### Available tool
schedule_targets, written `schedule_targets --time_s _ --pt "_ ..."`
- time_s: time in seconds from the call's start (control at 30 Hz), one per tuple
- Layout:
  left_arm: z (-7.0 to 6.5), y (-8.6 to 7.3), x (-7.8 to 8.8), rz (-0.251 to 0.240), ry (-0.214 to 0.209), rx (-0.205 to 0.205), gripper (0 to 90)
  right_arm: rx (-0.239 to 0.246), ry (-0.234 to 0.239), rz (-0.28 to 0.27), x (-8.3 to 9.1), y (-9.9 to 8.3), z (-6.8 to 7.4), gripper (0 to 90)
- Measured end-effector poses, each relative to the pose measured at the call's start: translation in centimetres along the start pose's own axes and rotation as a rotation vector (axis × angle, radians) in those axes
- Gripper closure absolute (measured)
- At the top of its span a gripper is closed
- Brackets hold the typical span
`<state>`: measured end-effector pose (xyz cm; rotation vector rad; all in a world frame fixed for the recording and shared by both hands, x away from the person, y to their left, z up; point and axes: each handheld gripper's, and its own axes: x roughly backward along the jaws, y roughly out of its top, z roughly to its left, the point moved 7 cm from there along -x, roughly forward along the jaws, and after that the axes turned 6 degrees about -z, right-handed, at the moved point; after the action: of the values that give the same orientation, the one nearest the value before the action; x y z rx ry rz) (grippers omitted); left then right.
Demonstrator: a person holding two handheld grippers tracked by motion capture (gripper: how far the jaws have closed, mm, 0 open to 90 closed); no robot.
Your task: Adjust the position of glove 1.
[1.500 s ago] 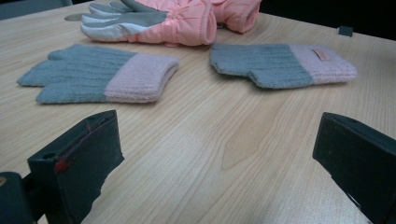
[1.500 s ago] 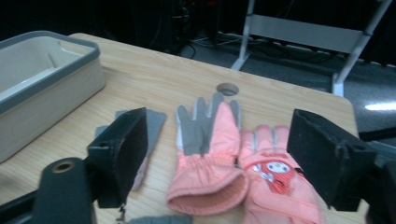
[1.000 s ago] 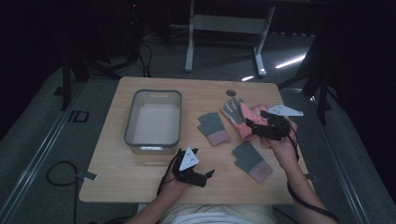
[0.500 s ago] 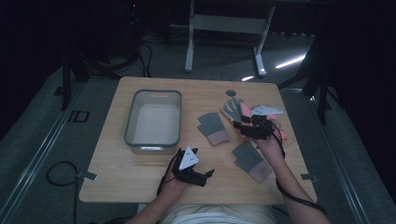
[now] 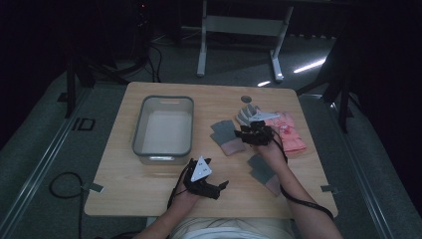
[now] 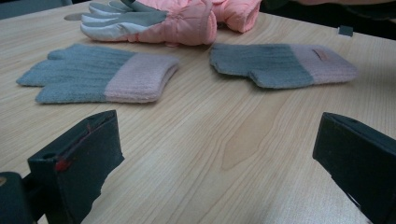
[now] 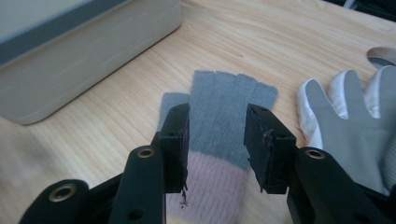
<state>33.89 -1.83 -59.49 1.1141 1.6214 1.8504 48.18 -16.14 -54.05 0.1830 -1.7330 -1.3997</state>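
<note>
Knit glove point(image 7: 219, 126), grey in the fingers with a pink cuff, is lying flat on the wooden table point(image 5: 149, 184) just right of the grey-rimmed bin point(image 5: 163, 149), fingers pointing away from the person. In the right gripper view it is sitting directly beneath the right gripper point(image 7: 217, 140), whose jaws are straddling the band where grey meets pink.

Change noted: a second ago the right gripper point(image 5: 249, 135) was working farther right, over the padded pink glove point(image 5: 291, 132); it is now standing over the knit glove point(image 5: 226, 137), lower and nearer the bin. Its jaws have just been closing and are now standing partly narrowed, with the glove below the gap. The pads are not yet pressing on the fabric as far as can be seen. Judgement: a pinch on this glove is being set up, presumably for transfer to the bin.

The left gripper point(image 5: 219, 186) is resting near the table's front edge, jaws spread wide with nothing between them, and is keeping its earlier place.

Condition of the item: soft ribbed knit, lying uncreased, thumb out to the side. A matching knit glove point(image 5: 263, 172) is lying nearer the person. The padded glove's grey-and-white fingers point(image 7: 350, 107) are lying just beside the target, apart from it.
</note>
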Motion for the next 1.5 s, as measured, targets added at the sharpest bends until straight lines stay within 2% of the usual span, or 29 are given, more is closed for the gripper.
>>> schedule_targets --time_s 0.23,0.43,0.53,0.57,0.6,0.87,0.9,1.03,1.2,1.23,1.3,1.37,1.43,1.47,1.5 --pt "0.0 0.0 0.0 0.0 0.0 0.001 0.7 0.031 -0.025 0.046 -2.8 -0.4 -0.8 59.8" --pt "0.0 0.0 0.0 0.0 -0.001 0.003 0.7 0.059 -0.013 0.084 -4.8 -0.9 -1.4 63.7" --pt "0.0 0.0 0.0 0.0 -0.001 0.003 0.7 0.054 -0.009 0.1 -5.3 -1.0 -1.5 63.7" --pt "0.0 0.0 0.0 -0.001 -0.002 0.005 0.7 0.031 -0.001 0.12 -5.7 -1.2 -1.6 63.8" --pt "0.0 0.0 0.0 0.0 -0.001 0.005 0.7 0.027 -0.004 0.129 -5.9 -1.3 -1.6 63.8" --pt "0.0 0.0 0.0 0.0 -0.002 0.004 0.7 0.044 -0.001 0.16 -7.2 -1.9 -1.8 60.9" --pt "0.0 0.0 0.0 0.0 -0.002 0.003 0.7 0.06 0.0 0.188 -7.6 -2.3 -1.6 62.1" --pt "-0.1 0.0 0.0 0.0 0.001 -0.004 0.7 0.069 0.003 0.192 -7.7 -2.4 -1.4 67.2" --pt "0.0 0.0 0.0 -0.001 0.002 -0.001 0.7 0.09 -0.008 0.212 -7.8 -2.3 -0.9 83.2" --pt "0.0 0.0 0.0 -0.003 0.002 0.0 0.7 0.077 -0.01 0.217 -7.8 -2.2 -0.9 84.4" --pt "0.0 0.0 0.1 -0.003 0.005 -0.003 0.7 0.022 0.001 0.233 -7.7 -1.9 -0.6 85.4" --pt "0.0 0.0 0.1 -0.003 0.007 -0.005 0.7 -0.017 0.004 0.222 -7.1 -1.4 -0.2 85.7" --pt "0.0 0.0 0.0 -0.002 0.007 -0.005 0.7 -0.061 -0.006 0.184 -5.8 -0.3 0.6 85.8" --pt "0.0 0.0 0.0 -0.002 0.007 -0.005 0.7 -0.061 -0.006 0.184 -5.8 -0.3 0.6 85.8" --pt "0.0 0.0 0.1 -0.002 0.007 -0.009 0.7 -0.082 -0.027 0.126 -4.3 1.1 1.3 85.8"
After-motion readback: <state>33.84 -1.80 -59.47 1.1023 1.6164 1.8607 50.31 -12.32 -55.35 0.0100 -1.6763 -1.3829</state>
